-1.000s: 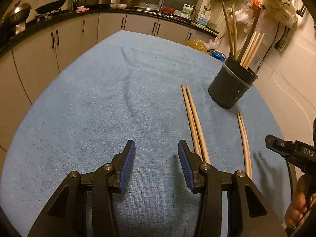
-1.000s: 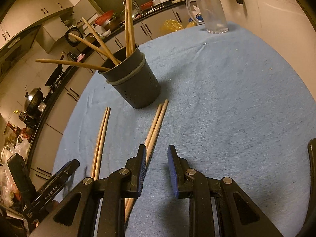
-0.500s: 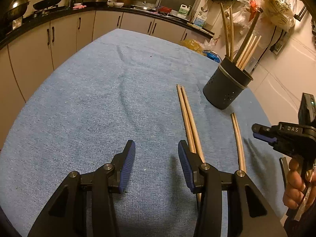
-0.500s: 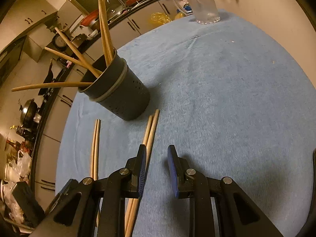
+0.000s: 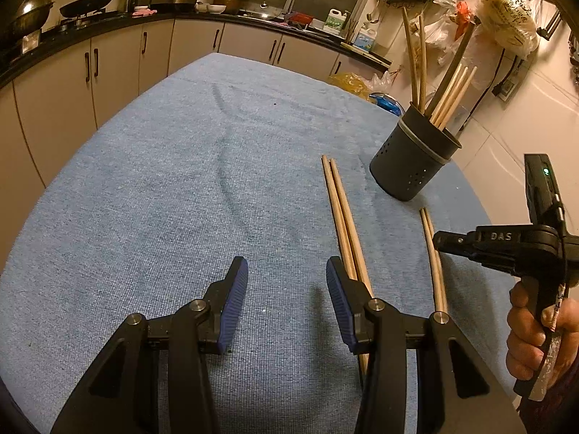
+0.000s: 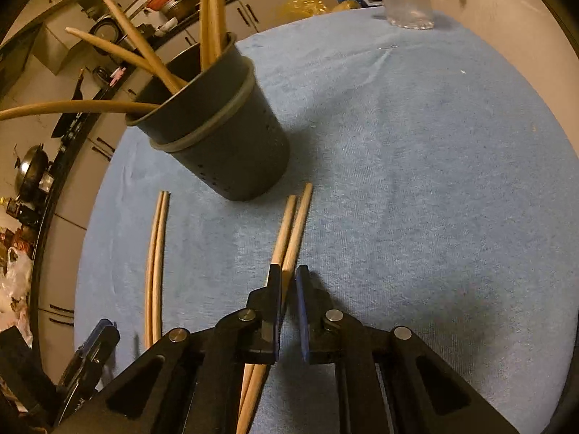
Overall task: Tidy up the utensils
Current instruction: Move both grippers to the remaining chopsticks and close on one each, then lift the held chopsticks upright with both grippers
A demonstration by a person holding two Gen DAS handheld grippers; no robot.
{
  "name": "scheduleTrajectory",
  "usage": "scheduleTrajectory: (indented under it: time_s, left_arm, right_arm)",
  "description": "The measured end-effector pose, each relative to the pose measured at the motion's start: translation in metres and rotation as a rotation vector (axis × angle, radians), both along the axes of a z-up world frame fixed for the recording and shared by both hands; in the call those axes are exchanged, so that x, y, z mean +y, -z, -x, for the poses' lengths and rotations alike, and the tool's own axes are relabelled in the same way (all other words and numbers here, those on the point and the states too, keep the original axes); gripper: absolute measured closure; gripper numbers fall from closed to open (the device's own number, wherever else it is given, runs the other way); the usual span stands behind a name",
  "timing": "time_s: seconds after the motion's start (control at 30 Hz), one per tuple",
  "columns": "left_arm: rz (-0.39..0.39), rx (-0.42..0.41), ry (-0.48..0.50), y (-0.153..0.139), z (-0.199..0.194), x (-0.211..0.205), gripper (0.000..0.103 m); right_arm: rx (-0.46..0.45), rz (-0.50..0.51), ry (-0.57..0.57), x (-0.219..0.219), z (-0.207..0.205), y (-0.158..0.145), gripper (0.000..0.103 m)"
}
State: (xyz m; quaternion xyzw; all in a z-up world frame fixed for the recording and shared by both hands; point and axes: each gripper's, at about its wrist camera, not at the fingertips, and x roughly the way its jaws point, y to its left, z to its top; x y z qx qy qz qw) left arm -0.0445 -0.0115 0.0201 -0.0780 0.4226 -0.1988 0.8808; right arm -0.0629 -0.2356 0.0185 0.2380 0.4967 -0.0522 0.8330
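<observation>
Moved since a second ago: right gripper came forward and down over the nearer chopstick pair; its fingers, then apart, have pinched in.
Right fingers: closing, nearly shut, pads on one stick of the right pair; the other stick lies against the outside of the left finger.
Left gripper: fingers part open, nothing between them, low over bare cloth.
Risk, split pair: only one stick looks caught, so a lift would likely leave its mate on the desk.
Risk, pivot: grip sits near the middle of a thin round stick; it may swing or slide in the pads.
Risk, holder: cup stands just past the stick tips, already crowded with splayed sticks; a tilted stick could knock the rim or miss.
Chopsticks: pale wood, slim, tapered, lying side by side on blue cloth.
Left pair: apart to the left, parallel, untouched.
Cup: dark, perforated, upright.
</observation>
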Motion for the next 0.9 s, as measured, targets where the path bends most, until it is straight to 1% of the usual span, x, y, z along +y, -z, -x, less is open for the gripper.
scheduleTrajectory:
  time_s: [0.03,0.13,0.23,0.33,0.43,0.6,0.73,0.8,0.87,0.9]
  left_arm:
    - [0.0,0.0,0.0,0.0,0.0,0.0,0.06]
    - [-0.008,0.004,-0.002,0.0,0.0,-0.001,0.06]
    - [-0.019,0.027,0.014,0.0,-0.001,-0.004,0.059]
    - [-0.032,0.058,0.049,-0.001,-0.006,-0.011,0.06]
    - [-0.021,0.103,0.092,-0.006,-0.017,-0.022,0.06]
    - [-0.077,0.116,0.112,-0.012,-0.039,-0.047,0.06]
    - [-0.101,0.146,0.104,-0.01,-0.058,-0.055,0.07]
    - [-0.113,0.166,0.099,-0.009,-0.068,-0.06,0.073]
    - [-0.121,0.182,0.114,-0.008,-0.076,-0.065,0.073]
    - [-0.136,0.184,0.114,-0.007,-0.081,-0.069,0.075]
  right_arm:
    - [0.019,0.035,-0.005,0.004,-0.005,0.001,0.094]
    - [0.04,0.106,-0.029,0.012,-0.015,-0.001,0.094]
    - [0.054,0.128,-0.044,0.012,-0.015,-0.001,0.094]
    - [0.068,0.17,-0.027,0.004,-0.008,-0.002,0.095]
    - [0.063,0.148,-0.014,-0.013,0.009,-0.001,0.095]
    - [0.033,0.065,0.017,-0.038,0.032,0.002,0.096]
    - [0.007,0.03,0.021,-0.046,0.041,0.002,0.096]
    - [-0.007,0.021,0.017,-0.049,0.043,0.0,0.096]
    - [-0.019,0.006,0.011,-0.052,0.044,0.0,0.096]
    - [-0.021,0.003,0.009,-0.049,0.046,-0.002,0.096]
